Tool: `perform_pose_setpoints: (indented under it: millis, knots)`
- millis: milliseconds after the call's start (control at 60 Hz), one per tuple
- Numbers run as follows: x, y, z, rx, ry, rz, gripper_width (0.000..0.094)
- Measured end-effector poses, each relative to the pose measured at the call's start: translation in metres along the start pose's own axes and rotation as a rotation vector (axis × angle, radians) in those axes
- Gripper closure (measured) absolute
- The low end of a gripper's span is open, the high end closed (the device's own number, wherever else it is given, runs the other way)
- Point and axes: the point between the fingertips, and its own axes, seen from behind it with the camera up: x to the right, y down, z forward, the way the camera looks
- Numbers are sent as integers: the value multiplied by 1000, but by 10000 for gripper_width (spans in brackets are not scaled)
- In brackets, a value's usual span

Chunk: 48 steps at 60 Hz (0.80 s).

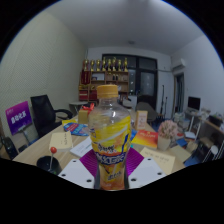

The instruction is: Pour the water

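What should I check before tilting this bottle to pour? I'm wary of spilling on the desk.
1. Bottle between the fingers of the gripper: ok, it stands upright in the middle.
2. Firm grip by both fingers: cannot tell, contact is not visible.
3. Cap removed: not ok, the orange cap is on.
4. Liquid in the bottle: ok, yellowish liquid fills most of it.
5. Receiving vessel: cannot tell, a dark cup sits on the table, its role unclear.

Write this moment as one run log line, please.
gripper: shut on bottle | bottle: orange cap on, upright, lifted | pour: not begun
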Motion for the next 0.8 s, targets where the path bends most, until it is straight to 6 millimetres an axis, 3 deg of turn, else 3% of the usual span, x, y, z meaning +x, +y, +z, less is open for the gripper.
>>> perform_pose_setpoints:
  millis: [33, 50, 67, 83, 100, 133, 150, 183, 267, 350, 500, 633, 717, 800]
  knots:
    - [-1, 16, 3, -8, -21, 38, 607]
    - [16, 17, -9, -22, -42, 59, 607]
    - [15, 25, -7, -34, -55, 78, 604]
    - [-4, 37, 8, -40, -57, 93, 605]
    - [-3, 43, 9, -50, -64, 106, 606]
    - [14, 49, -3, -69, -70, 118, 606]
    - [8, 57, 9, -73, -68, 122, 603]
    - [29, 64, -11, -83, -81, 120, 571]
    - [18, 60, -1, -28, -96, 121, 583]
    - [20, 62, -7, -10, -110, 97, 565]
    - [21, 68, -11, -83, -87, 79, 423]
    - [21, 71, -49, -174, -70, 97, 103]
    - [19, 71, -89, -217, -33, 84, 93]
    - [14, 62, -142, -242, 18, 91, 100]
